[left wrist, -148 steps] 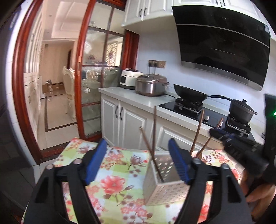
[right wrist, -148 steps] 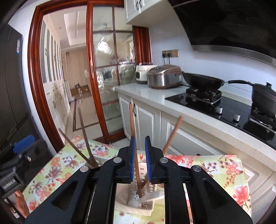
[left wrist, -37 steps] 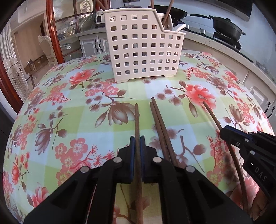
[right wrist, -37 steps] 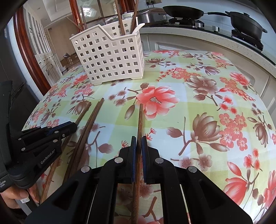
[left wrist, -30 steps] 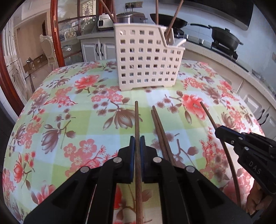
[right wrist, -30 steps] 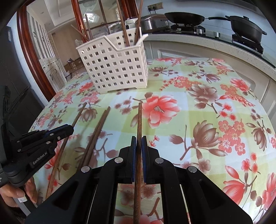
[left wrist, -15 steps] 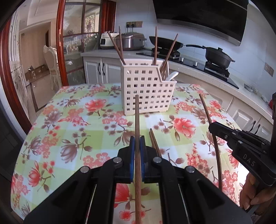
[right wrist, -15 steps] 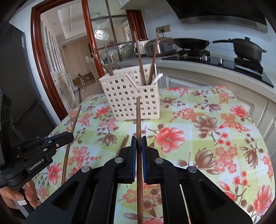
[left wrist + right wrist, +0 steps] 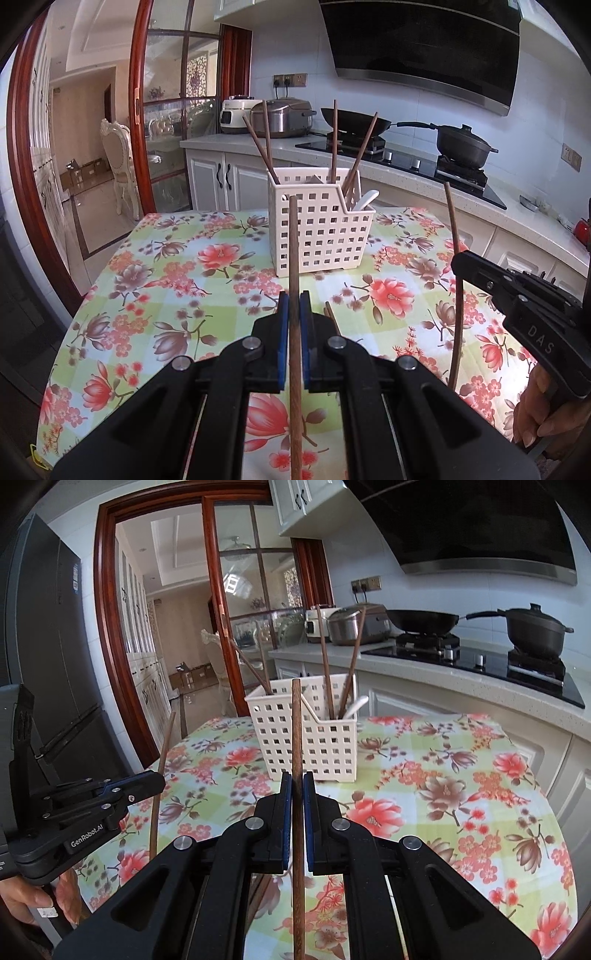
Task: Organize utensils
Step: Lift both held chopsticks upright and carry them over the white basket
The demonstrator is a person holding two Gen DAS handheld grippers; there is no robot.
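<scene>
A white perforated utensil basket stands on the floral tablecloth and holds several brown chopsticks and a white spoon. My left gripper is shut on a brown chopstick, held raised above the table and pointing at the basket. My right gripper is shut on another brown chopstick, also raised toward the basket. The right gripper shows at the right in the left wrist view. Two more chopsticks lie on the cloth behind my left fingers.
The table with the floral cloth sits in front of a kitchen counter with a stove, a wok, a pot and rice cookers. A glass door with a red wooden frame is at the left. A dark fridge stands at the left in the right wrist view.
Both grippers have lifted their chopsticks off the tablecloth and risen, so the views now look level at the basket. Two chopsticks stay on the cloth.
</scene>
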